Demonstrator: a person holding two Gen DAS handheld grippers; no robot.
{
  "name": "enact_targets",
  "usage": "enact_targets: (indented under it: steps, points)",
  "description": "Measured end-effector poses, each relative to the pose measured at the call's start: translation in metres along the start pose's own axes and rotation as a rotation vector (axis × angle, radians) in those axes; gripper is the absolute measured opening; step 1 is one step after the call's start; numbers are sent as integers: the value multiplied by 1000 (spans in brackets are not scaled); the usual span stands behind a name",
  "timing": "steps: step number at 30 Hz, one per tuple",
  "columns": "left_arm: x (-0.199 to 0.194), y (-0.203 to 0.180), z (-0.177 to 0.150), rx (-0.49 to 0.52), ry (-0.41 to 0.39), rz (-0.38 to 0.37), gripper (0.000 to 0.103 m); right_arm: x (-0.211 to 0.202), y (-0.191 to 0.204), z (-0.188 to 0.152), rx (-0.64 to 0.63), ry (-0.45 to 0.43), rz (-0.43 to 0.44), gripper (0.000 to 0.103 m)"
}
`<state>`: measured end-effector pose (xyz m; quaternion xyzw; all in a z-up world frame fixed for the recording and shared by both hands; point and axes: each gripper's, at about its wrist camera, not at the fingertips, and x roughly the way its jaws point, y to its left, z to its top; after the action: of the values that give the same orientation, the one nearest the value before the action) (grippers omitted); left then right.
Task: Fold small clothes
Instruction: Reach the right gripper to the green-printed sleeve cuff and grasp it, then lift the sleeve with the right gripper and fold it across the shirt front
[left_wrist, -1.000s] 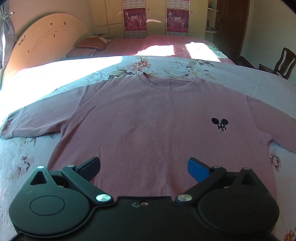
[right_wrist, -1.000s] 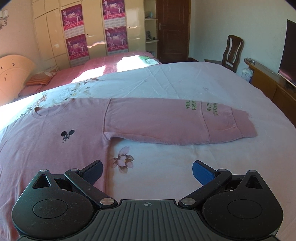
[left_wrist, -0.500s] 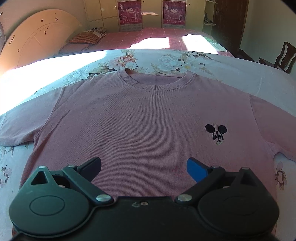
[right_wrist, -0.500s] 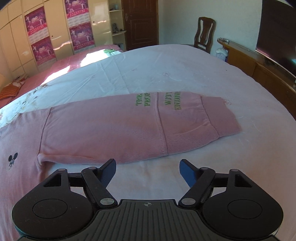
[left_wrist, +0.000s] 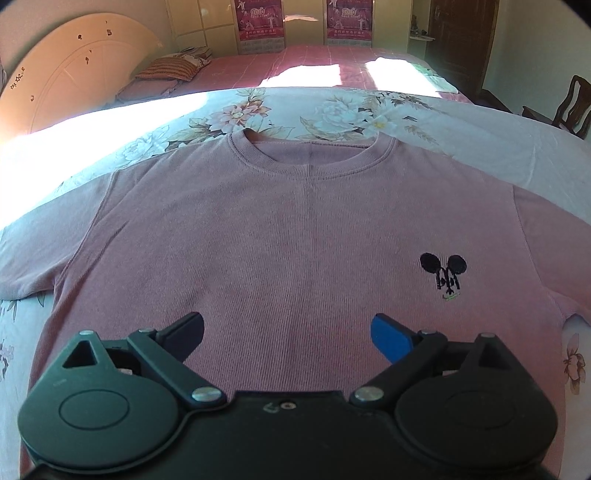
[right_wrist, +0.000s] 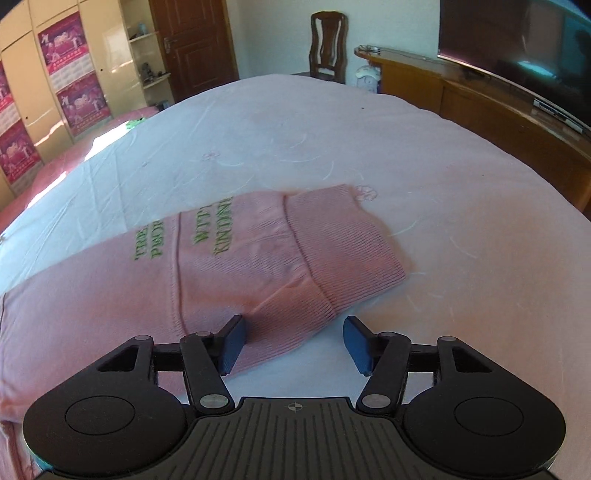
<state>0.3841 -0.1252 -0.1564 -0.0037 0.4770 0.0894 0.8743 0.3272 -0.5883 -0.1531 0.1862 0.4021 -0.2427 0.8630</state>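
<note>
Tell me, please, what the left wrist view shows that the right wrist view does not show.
Only the left wrist view shows the sweater's neckline, the mouse emblem and the open left gripper. Only the right wrist view shows the sleeve cuff, its green lettering, the television and the open right gripper. Both show the pink sweater on the bed.

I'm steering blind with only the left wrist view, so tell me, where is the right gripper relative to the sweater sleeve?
Observer: The right gripper is at the cuff of the sleeve, jaws open, left one over the fabric.
Operator: Is the sleeve flat?
Observer: Mostly; there is a small ridge beside the left jaw.
Operator: Any markings on it?
Observer: Green lettering runs across it above the cuff.
</note>
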Motion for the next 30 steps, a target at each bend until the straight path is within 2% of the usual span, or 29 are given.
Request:
enact_targets:
  steps: [2, 4, 6, 8, 11, 14, 18, 24, 30]
  points:
    - [2, 0, 1, 7, 7, -8, 96, 2, -2, 3, 20, -13, -4, 50]
    - [4, -1, 1, 9, 12, -23, 95, -1, -1, 5, 19, -27, -4, 37]
    - [5, -2, 1, 13, 16, -27, 92, -3, 1, 3, 13, -39, -3, 14]
    - [5, -2, 1, 21, 14, -37, 90, -1, 1, 5, 18, -54, 6, 13]
    - [2, -1, 2, 26, 5, -80, 81, -5, 2, 3, 16, -79, 22, 10]
    - [1, 0, 3, 30, 6, -84, 79, -7, 11, 6, -19, -119, 49, 10]
    - [-4, 7, 5, 12, -3, -84, 77, -24, 41, 8, -95, -177, 110, 10]
    - [-15, 39, 8, -68, -34, -63, 77, -47, 131, -5, -263, -229, 274, 10]
    - [-18, 73, 6, -57, -46, -21, 74, -61, 242, -51, -417, -200, 494, 9]
